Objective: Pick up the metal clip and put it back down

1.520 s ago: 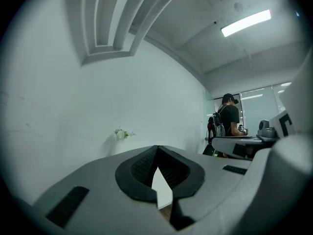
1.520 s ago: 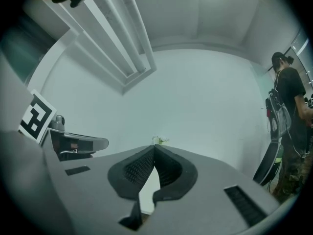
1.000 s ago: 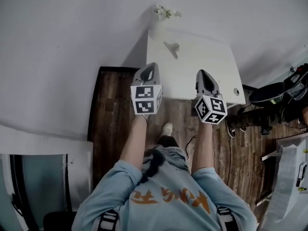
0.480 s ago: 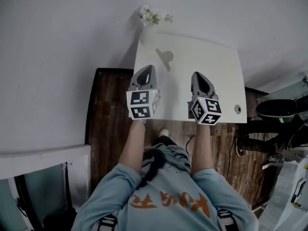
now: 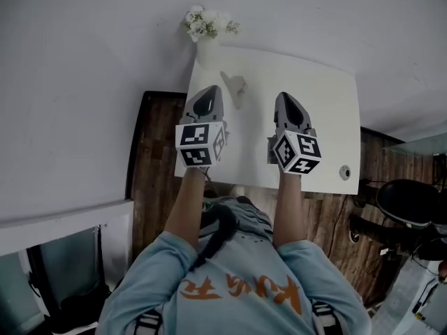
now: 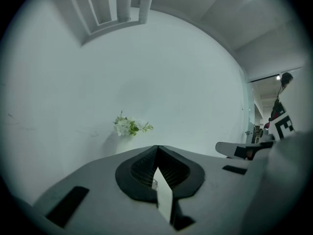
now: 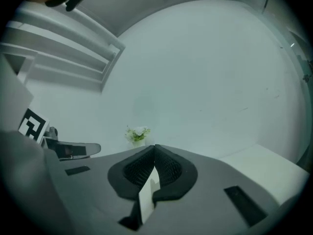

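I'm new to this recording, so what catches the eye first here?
The left gripper and right gripper, each bearing a black-and-white marker cube, hang side by side over the white table, jaws shut and empty. Ahead of them, nearer the left one, the metal clip lies on the table, and white flowers stand at its far left corner.

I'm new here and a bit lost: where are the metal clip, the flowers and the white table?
metal clip point(image 5: 237, 85): head view, on its middle.
flowers point(image 5: 203, 24): head view, on the white blossoms.
white table point(image 5: 325, 110): head view, on its bare top.
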Available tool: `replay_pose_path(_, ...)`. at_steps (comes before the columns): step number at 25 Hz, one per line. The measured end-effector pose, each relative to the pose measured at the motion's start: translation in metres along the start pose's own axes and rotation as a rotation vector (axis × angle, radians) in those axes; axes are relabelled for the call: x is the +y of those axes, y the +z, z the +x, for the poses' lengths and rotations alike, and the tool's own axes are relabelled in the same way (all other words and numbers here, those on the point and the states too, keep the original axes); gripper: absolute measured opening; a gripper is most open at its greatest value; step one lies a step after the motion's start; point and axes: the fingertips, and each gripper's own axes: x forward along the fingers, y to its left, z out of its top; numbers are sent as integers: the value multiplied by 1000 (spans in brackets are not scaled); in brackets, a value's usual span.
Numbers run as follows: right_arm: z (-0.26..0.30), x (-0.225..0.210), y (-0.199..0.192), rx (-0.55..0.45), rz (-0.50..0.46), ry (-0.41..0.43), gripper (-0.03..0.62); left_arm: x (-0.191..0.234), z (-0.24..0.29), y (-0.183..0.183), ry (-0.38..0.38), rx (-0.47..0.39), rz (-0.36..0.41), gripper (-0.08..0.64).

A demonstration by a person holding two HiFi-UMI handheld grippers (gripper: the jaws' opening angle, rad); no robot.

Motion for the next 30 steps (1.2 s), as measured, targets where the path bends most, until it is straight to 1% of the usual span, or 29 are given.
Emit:
replay_pose_path(3,13,24,-8,19,-6,71,12,-2,8,-5,-3,13,-2,17)
replay_pose_path(6,22,30,-8,16,-25,95,12,0,20,-12,-21,30,10,17)
replay_pose_path(8,22,20,-8,24,-39,72,12,11,27,-20,-7,45,-5,17)
replay_pose_path(11,19,-2,0,34,-66,15,12,27,39,-21,22,45,-50,17)
replay_pose_path(13,18,-17,6,36,-71,-22,12,25,47,-21,13,44,-62,17)
replay_pose_path(15,20,-27,3,48,-68,-50,12,21,53,-26,-5,57,-67,17)
replay_pose_path(17,29,-29,-9,71,-56,-57,12,21,55,-35,-13,78,-64,17)
replay_pose_path(20,43,-24,-30,113,-49,-41,12,28,58,-49,-11,106,-57,17)
replay_pose_path(27,80,-17,-71,206,-48,9,12,56,68,-95,30,196,-91,17)
replay_pose_path(30,97,-14,-89,247,-55,43,12,62,73,-113,28,234,-108,17)
